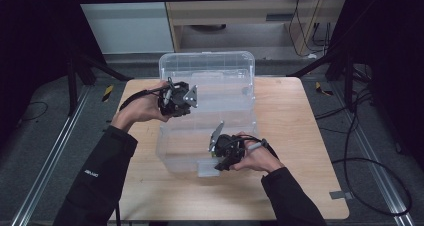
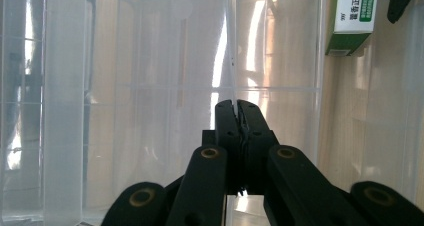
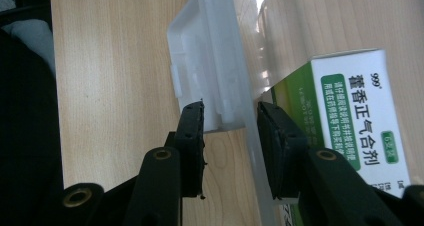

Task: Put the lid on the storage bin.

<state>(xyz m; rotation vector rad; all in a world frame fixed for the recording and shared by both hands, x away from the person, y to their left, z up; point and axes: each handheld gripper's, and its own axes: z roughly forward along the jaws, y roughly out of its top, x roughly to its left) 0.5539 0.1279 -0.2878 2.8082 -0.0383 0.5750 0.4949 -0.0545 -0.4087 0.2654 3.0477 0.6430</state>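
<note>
High view: clear plastic storage box (image 1: 210,111), thin-walled and glossy, on a pale wooden table (image 1: 300,151), its lid (image 1: 206,65) up at the far side. Left gripper (image 1: 186,102) at the box's left wall near the rim, hand (image 1: 140,111) outside the box. Right gripper (image 1: 218,162) at the near wall by the latch flap, black sleeve trailing to the bottom edge. Bare wood to the right of the box and along the near edge; dark floor and cables beyond the table's edges.

Left gripper view: jaws pressed together on a thin upright sheet of the clear box wall (image 2: 233,46), its edge running straight up from the tips. Translucent ribbed panels all round, wood showing through. Green-and-white carton (image 2: 352,18) at upper right, well apart from the tips.

Right gripper view: jaws partly apart, astride the box's near wall and moulded latch piece (image 3: 210,71); whether the pads press on it cannot be told. Left jaw outside over bare wood, right jaw inside, just beside the carton (image 3: 360,116), a smooth printed rectangular pack. Open wood to the left.
</note>
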